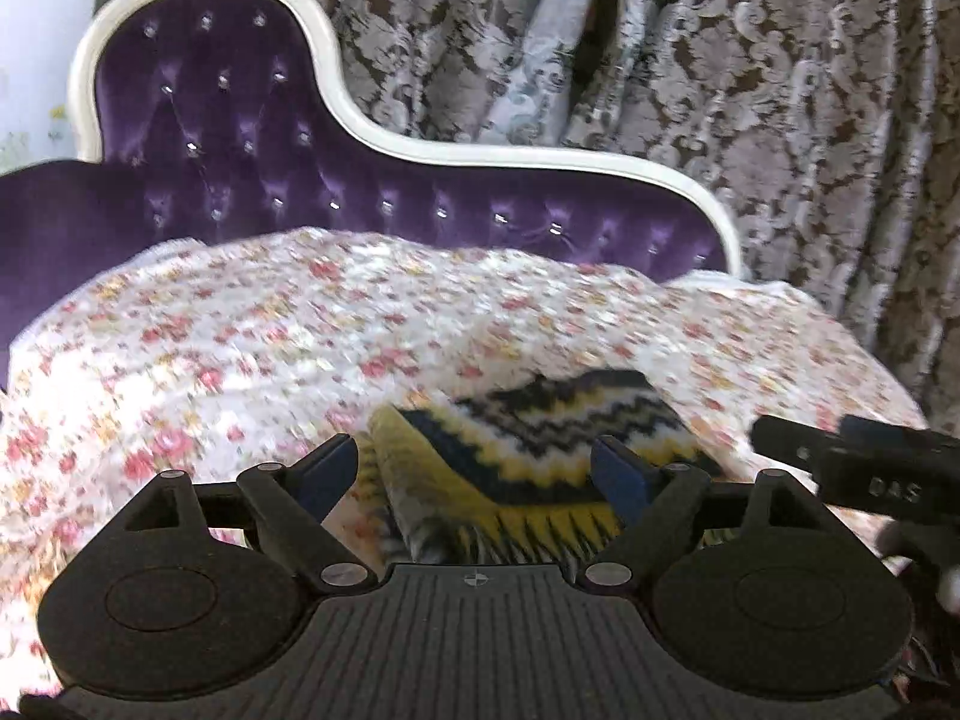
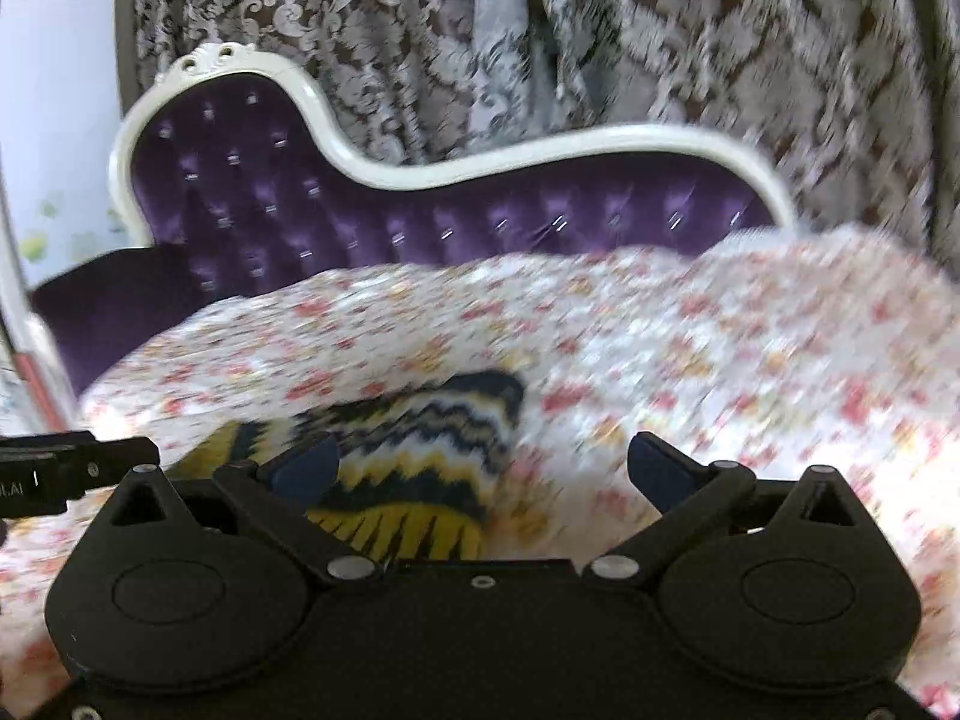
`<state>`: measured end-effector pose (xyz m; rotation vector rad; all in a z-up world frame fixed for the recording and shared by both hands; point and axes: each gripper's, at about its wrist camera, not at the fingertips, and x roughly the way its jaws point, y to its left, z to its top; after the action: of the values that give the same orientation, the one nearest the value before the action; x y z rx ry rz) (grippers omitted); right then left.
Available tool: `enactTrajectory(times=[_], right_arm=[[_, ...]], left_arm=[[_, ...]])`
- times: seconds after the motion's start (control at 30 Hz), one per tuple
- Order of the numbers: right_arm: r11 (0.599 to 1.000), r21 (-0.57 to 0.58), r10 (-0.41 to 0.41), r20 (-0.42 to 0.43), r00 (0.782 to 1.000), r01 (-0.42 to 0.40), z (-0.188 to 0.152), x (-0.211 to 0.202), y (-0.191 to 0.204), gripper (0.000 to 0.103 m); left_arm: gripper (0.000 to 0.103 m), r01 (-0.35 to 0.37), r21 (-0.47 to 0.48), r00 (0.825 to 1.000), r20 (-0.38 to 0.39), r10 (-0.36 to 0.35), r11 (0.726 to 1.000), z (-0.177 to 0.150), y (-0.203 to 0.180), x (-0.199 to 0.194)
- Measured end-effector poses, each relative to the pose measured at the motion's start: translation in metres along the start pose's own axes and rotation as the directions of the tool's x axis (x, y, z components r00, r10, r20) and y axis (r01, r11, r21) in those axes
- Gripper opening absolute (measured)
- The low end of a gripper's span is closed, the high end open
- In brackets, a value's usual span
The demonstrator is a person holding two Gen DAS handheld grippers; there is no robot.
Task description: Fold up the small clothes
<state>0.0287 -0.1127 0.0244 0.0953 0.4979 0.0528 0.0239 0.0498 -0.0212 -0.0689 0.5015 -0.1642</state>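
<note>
A small knitted garment (image 1: 540, 438) with yellow, black and white zigzags and a yellow fringed hem lies folded on a floral sheet (image 1: 240, 330). My left gripper (image 1: 474, 468) is open just above its near edge, blue pads apart and touching nothing. My right gripper (image 2: 483, 462) is open too, wide, over the garment's (image 2: 420, 438) right end, with nothing held. Each gripper shows in the other's view: the right gripper (image 1: 870, 468) at the right edge, the left gripper (image 2: 60, 468) at the left edge.
The floral sheet (image 2: 720, 360) covers the seat of a purple tufted sofa (image 1: 240, 120) with a white carved frame (image 2: 540, 150). Patterned brown and silver curtains (image 1: 720, 60) hang behind it. A pale wall (image 2: 48, 120) stands at the left.
</note>
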Motion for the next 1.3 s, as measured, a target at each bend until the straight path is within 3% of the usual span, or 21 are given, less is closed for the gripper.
enactTrajectory(times=[0.13,0.2,0.3,0.33,0.63,0.73,0.97,1.13,1.23,1.3], right_arm=[[0.999,0.013,0.046,-0.030,0.999,-0.045,0.009,0.017,0.001,0.098],[0.998,0.030,0.052,-0.031,0.998,-0.051,0.009,0.021,0.000,0.073],[0.991,0.054,0.122,-0.058,0.991,-0.119,0.008,0.031,-0.001,0.049],[0.989,0.065,0.141,-0.068,0.988,-0.136,0.006,0.033,-0.001,0.048],[0.990,-0.067,0.109,-0.171,0.979,-0.122,-0.028,0.051,0.021,0.048],[0.990,-0.063,0.111,-0.169,0.979,-0.123,-0.033,0.052,0.019,0.049],[0.985,-0.145,0.076,-0.127,0.989,-0.094,-0.044,0.053,0.030,0.052],[0.987,-0.123,0.092,-0.117,0.989,-0.107,-0.044,0.053,0.026,0.054],[0.987,-0.103,0.112,-0.116,0.987,-0.124,-0.044,0.052,0.025,0.061],[0.985,-0.095,0.129,-0.124,0.984,-0.141,-0.045,0.053,0.026,0.084]], left_arm=[[0.085,-0.071,0.011,0.997,-0.018,0.071,0.997,0.001,-0.001,0.020],[0.085,-0.086,0.013,0.996,-0.031,0.086,0.996,-0.002,-0.001,0.029],[0.085,-0.116,0.022,0.991,-0.068,0.117,0.993,-0.010,-0.001,0.040],[0.085,-0.120,0.025,0.989,-0.084,0.122,0.992,-0.013,-0.001,0.044],[0.089,-0.118,0.043,0.982,-0.146,0.123,0.992,-0.033,0.004,0.059],[0.095,-0.120,-0.006,0.979,-0.166,0.117,0.993,-0.036,0.009,0.063],[0.100,-0.100,-0.076,0.985,-0.151,0.088,0.992,-0.049,0.020,0.067],[0.103,-0.103,-0.089,0.984,-0.157,0.089,0.991,-0.048,0.022,0.069],[0.103,-0.104,-0.092,0.984,-0.157,0.089,0.990,-0.048,0.022,0.070],[0.103,-0.102,-0.096,0.984,-0.157,0.086,0.990,-0.049,0.023,0.071]])
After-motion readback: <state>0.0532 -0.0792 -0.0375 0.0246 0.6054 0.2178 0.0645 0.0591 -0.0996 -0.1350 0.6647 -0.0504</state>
